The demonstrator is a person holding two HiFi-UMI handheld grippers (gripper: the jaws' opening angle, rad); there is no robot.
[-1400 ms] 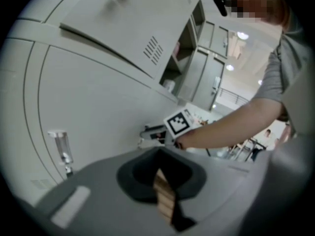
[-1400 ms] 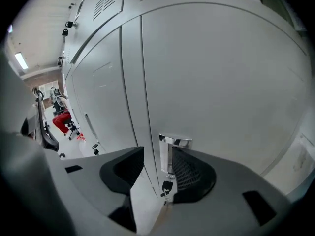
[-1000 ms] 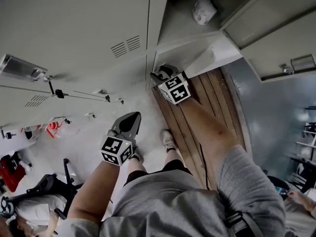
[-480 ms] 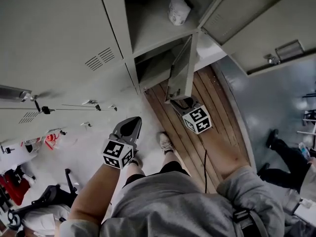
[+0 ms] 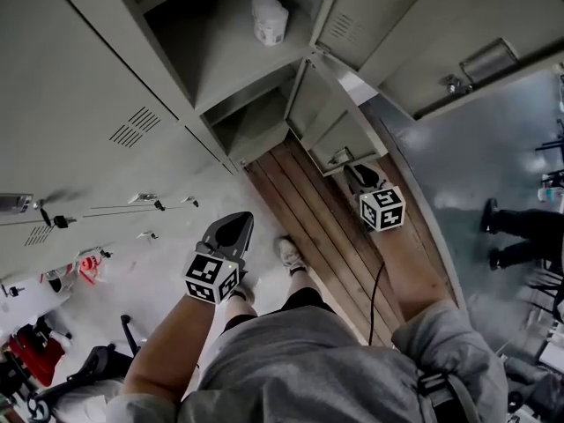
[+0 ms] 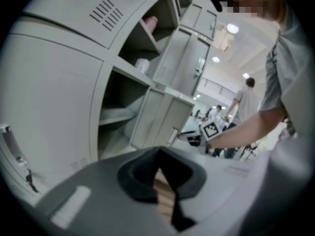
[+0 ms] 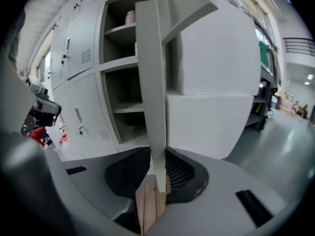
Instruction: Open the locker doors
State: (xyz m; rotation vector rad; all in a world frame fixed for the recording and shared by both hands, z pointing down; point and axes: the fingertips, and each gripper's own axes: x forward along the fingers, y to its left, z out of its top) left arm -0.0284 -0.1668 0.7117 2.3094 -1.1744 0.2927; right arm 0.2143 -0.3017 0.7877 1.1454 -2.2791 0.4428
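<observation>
The right claw (image 5: 357, 173) was found at the free edge of the lower locker door (image 5: 348, 130), which stood swung well out from its compartment over the wooden slatted platform (image 5: 308, 210). In the right gripper view the door edge (image 7: 152, 82) ran upright between the jaws of the right claw (image 7: 153, 191), which were closing on it. The ribbed pad on the right side of that view lay against the door. On the other side a thin strip of the platform still showed, so a full clamp was not confirmed. The compartment behind the door (image 7: 129, 112) was open to view, with shelves visible. The upper locker door (image 5: 370, 16) above it also stood open, and a white bundle (image 5: 270, 20) sat on the shelf inside. Its exact nature could not be determined. The left claw (image 5: 231, 227) hung apart from the lockers, over the pale floor in front of the closed locker doors (image 5: 79, 104). In the left gripper view the jaws of the left claw (image 6: 165, 195) stood only narrowly apart, with nothing between them and touching nothing. The right claw's marker cube (image 6: 210, 129) was visible there beside the opened lower door.
</observation>
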